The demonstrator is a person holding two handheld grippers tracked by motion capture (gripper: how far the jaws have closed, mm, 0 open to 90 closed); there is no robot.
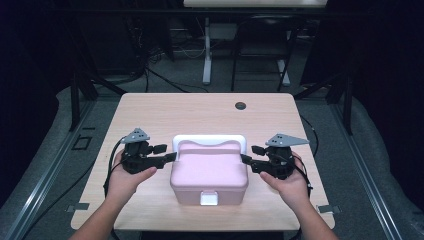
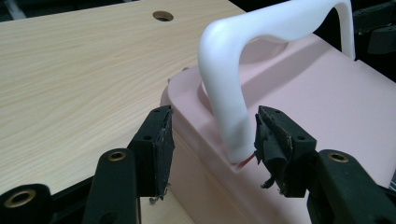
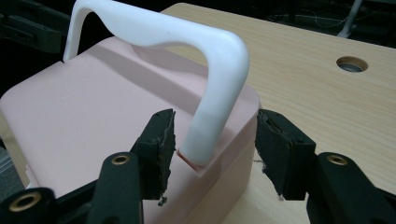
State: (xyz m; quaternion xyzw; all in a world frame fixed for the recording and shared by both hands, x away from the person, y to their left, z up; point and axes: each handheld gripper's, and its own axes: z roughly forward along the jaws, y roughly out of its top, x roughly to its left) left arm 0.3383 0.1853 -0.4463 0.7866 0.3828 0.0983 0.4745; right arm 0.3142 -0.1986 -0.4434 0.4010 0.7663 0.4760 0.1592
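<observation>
A pink lidded box is seen on the light wooden bench, set toward the near edge, at about 6 o'clock from the round grommet hole in the bench top. A white latch tab is seen on the front wall of the box. Its white handle is raised upright over the far part of the lid.

The left claw is held at 9 o'clock of the box, with its tips at the box's left edge. In the left gripper view the jaws are seen standing apart on either side of the handle's left leg, near where it meets the box; the right pad lies right beside the leg, the left pad is clear of it, and no grip is shown.

The right claw is held at 3 o'clock of the box. In the right gripper view its jaws are likewise spread around the handle's right leg, with a gap on both sides, so nothing is clamped.

Each claw is carried in a hand entering from the near edge.
</observation>
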